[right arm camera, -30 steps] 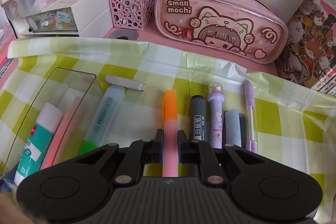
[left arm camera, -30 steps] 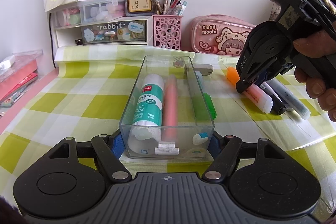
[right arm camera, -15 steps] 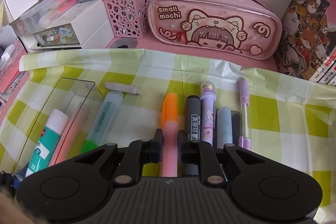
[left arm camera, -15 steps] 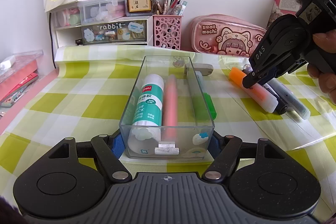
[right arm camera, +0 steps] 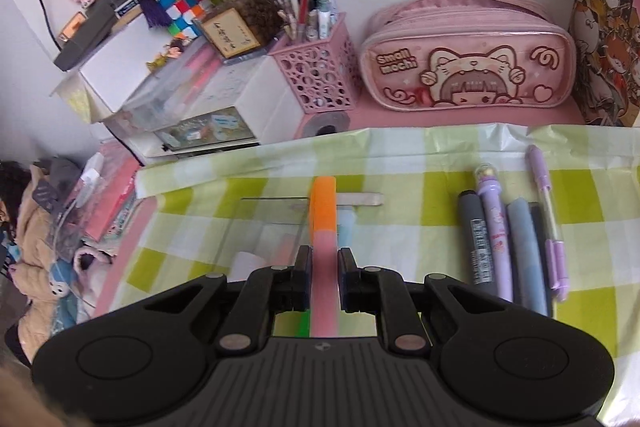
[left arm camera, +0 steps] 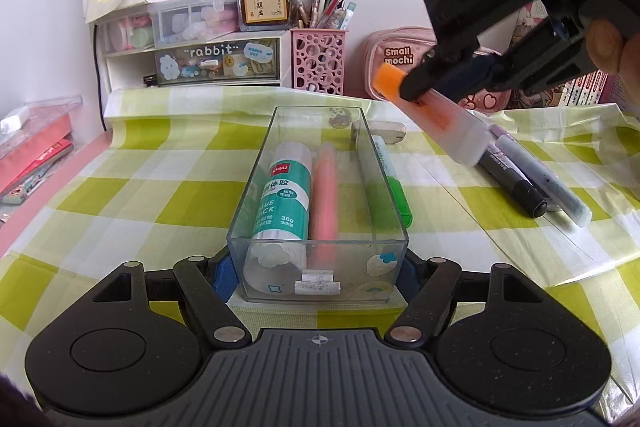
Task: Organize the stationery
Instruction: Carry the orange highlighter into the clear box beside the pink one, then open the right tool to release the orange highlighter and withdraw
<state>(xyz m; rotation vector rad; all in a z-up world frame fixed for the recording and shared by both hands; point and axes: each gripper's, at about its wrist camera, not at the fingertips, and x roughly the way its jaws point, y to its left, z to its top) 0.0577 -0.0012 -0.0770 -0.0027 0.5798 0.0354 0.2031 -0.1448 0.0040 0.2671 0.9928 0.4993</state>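
Green-checked cloth covers the worktop (left arm camera: 120, 195). Left hand-held gripper (left arm camera: 318, 273) brackets the clear box (left arm camera: 256, 187), wide-spread jaws apparently steadying it. Right hand-held gripper (right arm camera: 324, 273) is clamped on the orange highlighter (right arm camera: 323, 227), lifted above the box, likely for dropping in.
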